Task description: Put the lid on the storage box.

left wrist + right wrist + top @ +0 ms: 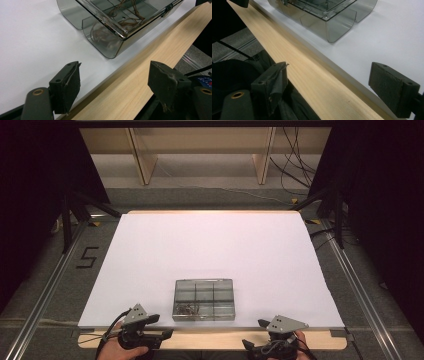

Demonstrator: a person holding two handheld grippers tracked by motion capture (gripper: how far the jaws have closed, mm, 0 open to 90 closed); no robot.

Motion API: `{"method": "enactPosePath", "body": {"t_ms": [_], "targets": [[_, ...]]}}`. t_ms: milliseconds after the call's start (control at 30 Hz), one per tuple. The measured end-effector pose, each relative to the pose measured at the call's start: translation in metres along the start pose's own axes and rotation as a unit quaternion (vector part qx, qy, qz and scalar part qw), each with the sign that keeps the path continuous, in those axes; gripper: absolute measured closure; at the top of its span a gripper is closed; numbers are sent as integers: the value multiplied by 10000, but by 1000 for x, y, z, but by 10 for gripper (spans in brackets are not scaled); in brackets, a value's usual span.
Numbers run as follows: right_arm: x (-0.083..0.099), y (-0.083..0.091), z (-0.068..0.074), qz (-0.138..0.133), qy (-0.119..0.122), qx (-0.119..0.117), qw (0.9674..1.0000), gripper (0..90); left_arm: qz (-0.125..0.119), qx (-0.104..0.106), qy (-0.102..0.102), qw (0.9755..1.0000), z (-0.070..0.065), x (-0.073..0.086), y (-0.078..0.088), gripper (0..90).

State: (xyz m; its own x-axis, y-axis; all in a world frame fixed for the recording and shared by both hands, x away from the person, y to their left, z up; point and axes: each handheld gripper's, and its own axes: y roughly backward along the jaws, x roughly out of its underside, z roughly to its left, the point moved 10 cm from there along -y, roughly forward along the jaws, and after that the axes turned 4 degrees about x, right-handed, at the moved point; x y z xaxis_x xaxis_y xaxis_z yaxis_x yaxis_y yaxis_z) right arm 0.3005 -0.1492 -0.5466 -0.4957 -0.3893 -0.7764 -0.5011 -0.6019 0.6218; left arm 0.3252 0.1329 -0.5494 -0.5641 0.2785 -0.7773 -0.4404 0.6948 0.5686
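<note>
A clear smoky plastic compartment box (pixel 204 299) sits near the front edge of the white table top (pixel 210 250). Its front-left compartment holds thin brown wiry pieces (pixel 188 309), seen close in the left gripper view as brown wires (pixel 125 15). My left gripper (pixel 152 326) rests at the front edge, left of the box (pixel 110 25), open and empty (pixel 113 83). My right gripper (pixel 256 332) rests at the front edge to the right of the box (pixel 324 15), open with nothing between its jaws (pixel 337 86).
A bare wooden strip (pixel 210 339) runs along the table's front edge. Metal rails (pixel 42 295) flank the table on the floor. Wooden shelf legs (pixel 142 160) and loose cables (pixel 295 165) lie beyond the far edge.
</note>
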Motion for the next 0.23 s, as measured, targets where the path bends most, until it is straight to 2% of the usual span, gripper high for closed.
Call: {"method": "enactPosePath", "body": {"t_ms": [33,67,100,200,233], "targets": [[0,0,0,3,1,0,10000,165,-29,64,2,10000,0,0,-1,253],[0,0,0,5,4,2,10000,165,57,9,-48,10000,2,1,0,253],[0,-1,0,-2,-45,1,10000,165,-21,49,75,10000,0,0,-1,253],[0,-1,-1,3,-5,56,10000,165,10,22,22,10000,1,0,0,253],[1,0,1,38,-130,57,9999,165,-26,-18,25,10000,2,0,0,253]]}}
